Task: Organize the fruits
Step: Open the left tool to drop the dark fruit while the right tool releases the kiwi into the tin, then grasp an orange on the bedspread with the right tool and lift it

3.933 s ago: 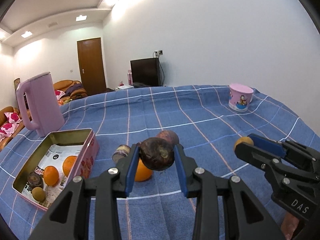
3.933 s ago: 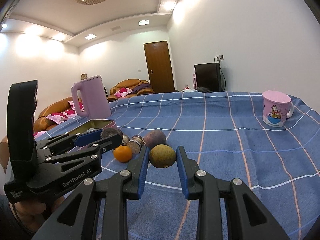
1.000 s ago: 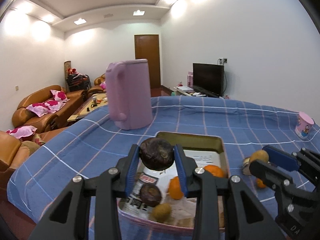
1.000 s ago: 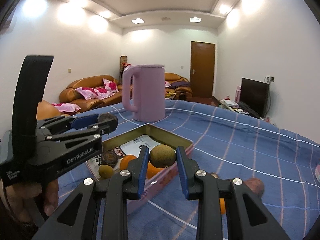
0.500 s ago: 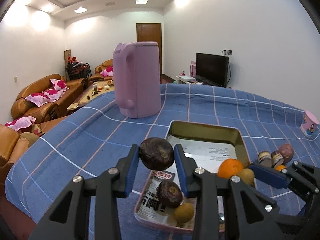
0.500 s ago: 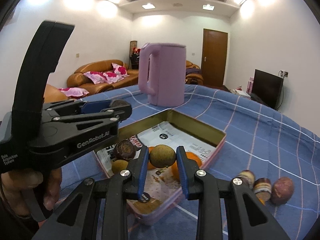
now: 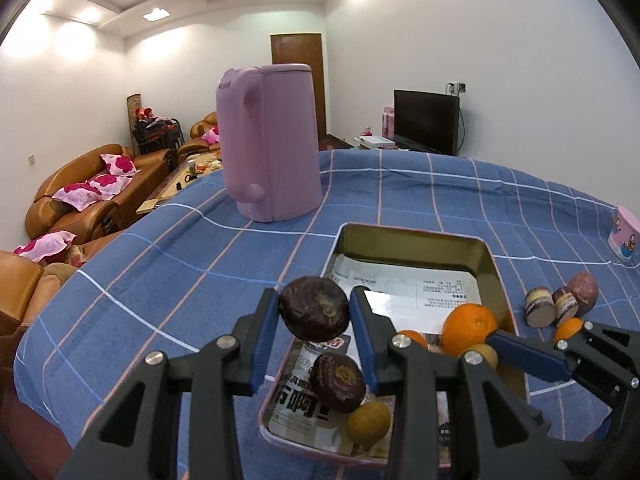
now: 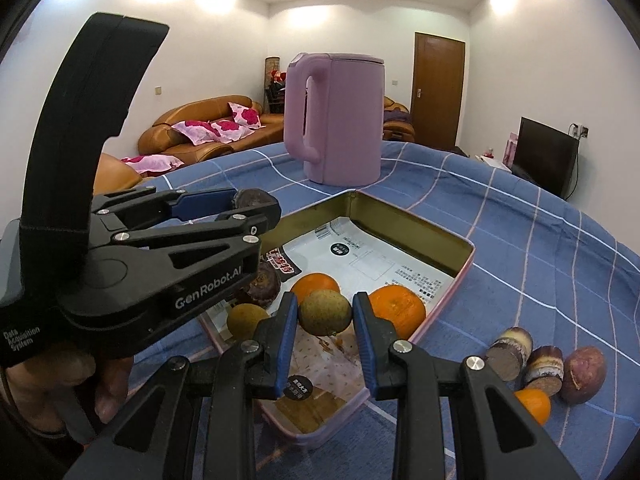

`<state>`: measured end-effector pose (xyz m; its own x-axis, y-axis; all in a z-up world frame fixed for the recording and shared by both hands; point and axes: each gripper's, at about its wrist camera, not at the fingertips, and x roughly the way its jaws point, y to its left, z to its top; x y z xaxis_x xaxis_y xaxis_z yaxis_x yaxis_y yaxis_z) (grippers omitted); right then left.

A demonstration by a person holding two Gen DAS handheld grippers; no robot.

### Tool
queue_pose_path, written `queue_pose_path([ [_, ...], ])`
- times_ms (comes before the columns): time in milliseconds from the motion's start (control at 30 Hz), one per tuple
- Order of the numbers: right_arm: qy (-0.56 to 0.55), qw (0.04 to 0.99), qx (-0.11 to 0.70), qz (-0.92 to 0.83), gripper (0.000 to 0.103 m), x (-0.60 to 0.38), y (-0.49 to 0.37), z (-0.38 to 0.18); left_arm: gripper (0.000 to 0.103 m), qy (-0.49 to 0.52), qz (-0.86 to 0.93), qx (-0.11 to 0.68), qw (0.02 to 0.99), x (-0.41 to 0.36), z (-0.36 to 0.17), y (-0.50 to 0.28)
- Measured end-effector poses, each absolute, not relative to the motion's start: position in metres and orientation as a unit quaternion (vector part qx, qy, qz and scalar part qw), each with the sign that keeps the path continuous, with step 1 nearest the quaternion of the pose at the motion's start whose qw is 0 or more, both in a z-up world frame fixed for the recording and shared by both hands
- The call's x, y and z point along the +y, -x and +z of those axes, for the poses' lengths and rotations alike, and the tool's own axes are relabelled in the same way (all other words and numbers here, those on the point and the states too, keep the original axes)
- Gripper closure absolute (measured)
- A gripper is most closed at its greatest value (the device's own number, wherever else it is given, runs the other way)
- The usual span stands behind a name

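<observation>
The fruits are split three ways: some already lie in the open tin [image 7: 490, 256] near the near edge of the tabletop, a few wait on the blue checked cloth [image 7: 160, 280] beyond the tin's right side, and two are held in the air. The left gripper [image 7: 314, 314] has its jaws part-way closed on a dark round fruit [image 7: 314, 308], the pads pressing both its sides, and it hangs just over the tin's near left corner, above a second dark fruit [image 7: 338, 376] and a small brown fruit [image 7: 368, 424] lying on the paper lining. The right gripper [image 8: 325, 312] is clamped nearly shut on a small greenish-brown fruit [image 8: 325, 312], which sits over the tin's near end, between two oranges [image 8: 396, 310] and close above the lining. Both held fruits are roundish, so no long axis matters; what counts is that each lies straight above free lining, with the drop short. The right one looks the lower and nearer to a release. A purple kettle [image 8: 336, 120] stands beyond the tin's far end, clear of both.
</observation>
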<state>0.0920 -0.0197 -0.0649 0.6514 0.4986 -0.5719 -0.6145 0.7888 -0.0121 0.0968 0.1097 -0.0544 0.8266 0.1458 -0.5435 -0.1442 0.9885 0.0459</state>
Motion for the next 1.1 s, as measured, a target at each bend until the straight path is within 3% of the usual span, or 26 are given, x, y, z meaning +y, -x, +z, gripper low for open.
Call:
queue_pose_path([
  [133, 0.097, 0.904, 0.28, 0.308, 0.061, -0.021, -0.094, -0.065, 0.064, -0.007, 0.075, 0.282, 0.956, 0.107, -0.052, -0.096],
  [300, 0.094, 0.907, 0.273, 0.306, 0.061, -0.024, -0.091, -0.064, 0.063, -0.006, 0.079, 0.278, 0.957, 0.105, -0.048, -0.093],
  [433, 0.087, 0.916, 0.26, 0.291, 0.061, -0.037, -0.086, -0.06, 0.051, -0.004, 0.076, 0.269, 0.96, 0.098, -0.042, -0.088],
  [567, 0.086, 0.925, 0.253, 0.269, 0.061, -0.06, -0.079, -0.057, 0.049, -0.01, 0.066, 0.263, 0.962, 0.084, -0.038, -0.084],
  [700, 0.081, 0.934, 0.271, 0.219, 0.061, -0.091, -0.08, -0.056, 0.04, -0.013, 0.052, 0.261, 0.964, 0.067, -0.037, -0.08],
  [1100, 0.048, 0.92, 0.356, 0.154, 0.061, -0.137, -0.101, -0.073, 0.039, -0.037, 0.002, 0.267, 0.963, 0.015, -0.041, -0.075],
])
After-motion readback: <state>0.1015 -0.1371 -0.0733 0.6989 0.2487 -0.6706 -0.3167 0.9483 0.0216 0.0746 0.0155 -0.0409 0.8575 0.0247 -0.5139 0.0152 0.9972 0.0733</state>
